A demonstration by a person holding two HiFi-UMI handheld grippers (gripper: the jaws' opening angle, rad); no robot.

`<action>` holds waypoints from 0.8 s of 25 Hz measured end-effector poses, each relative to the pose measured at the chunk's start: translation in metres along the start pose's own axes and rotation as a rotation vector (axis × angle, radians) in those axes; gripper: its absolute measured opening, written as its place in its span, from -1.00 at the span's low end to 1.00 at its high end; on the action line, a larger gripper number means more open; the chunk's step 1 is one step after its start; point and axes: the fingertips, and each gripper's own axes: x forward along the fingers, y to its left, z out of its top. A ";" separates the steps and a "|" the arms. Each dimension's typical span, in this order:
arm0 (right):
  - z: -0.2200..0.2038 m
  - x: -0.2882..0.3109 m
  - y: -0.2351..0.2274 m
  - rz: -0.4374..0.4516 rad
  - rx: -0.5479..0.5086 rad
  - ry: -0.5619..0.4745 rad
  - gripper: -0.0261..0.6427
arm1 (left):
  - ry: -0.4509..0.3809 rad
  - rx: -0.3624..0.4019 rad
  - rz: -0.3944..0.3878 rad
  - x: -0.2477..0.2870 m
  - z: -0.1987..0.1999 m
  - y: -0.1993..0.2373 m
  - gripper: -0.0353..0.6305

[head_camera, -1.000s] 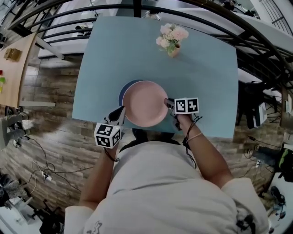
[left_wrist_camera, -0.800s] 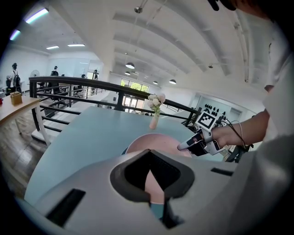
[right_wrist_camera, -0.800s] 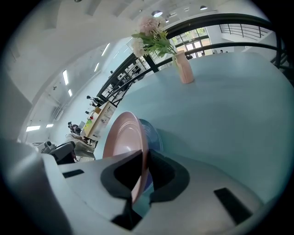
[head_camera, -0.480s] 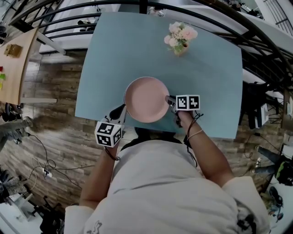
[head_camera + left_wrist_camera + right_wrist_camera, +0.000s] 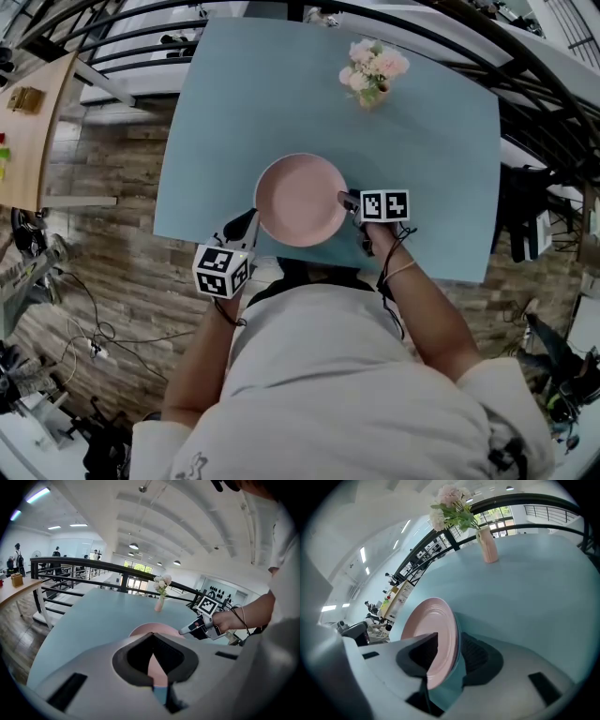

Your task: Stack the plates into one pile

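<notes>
The pink plate [image 5: 300, 200] has settled over the blue plate, now hidden from above. My right tongs [image 5: 349, 202] have just been opening, jaws apart round its rim. My left tongs [image 5: 246, 228] sit together, empty, just beside it. I'd withdraw level, without nudging. Beyond both tongs, the vase [image 5: 372, 94] holds flowers.

Pink plate [image 5: 300, 200] — blue table [image 5: 422, 122]
</notes>
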 end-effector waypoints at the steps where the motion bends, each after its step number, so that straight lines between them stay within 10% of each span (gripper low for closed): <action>1: 0.002 -0.001 -0.001 -0.010 -0.014 -0.007 -0.43 | 0.000 0.001 -0.001 0.000 0.000 0.000 -0.88; 20: 0.048 -0.077 0.080 0.025 -0.430 -0.290 -0.58 | -0.116 0.104 -0.069 -0.016 0.061 -0.021 -0.88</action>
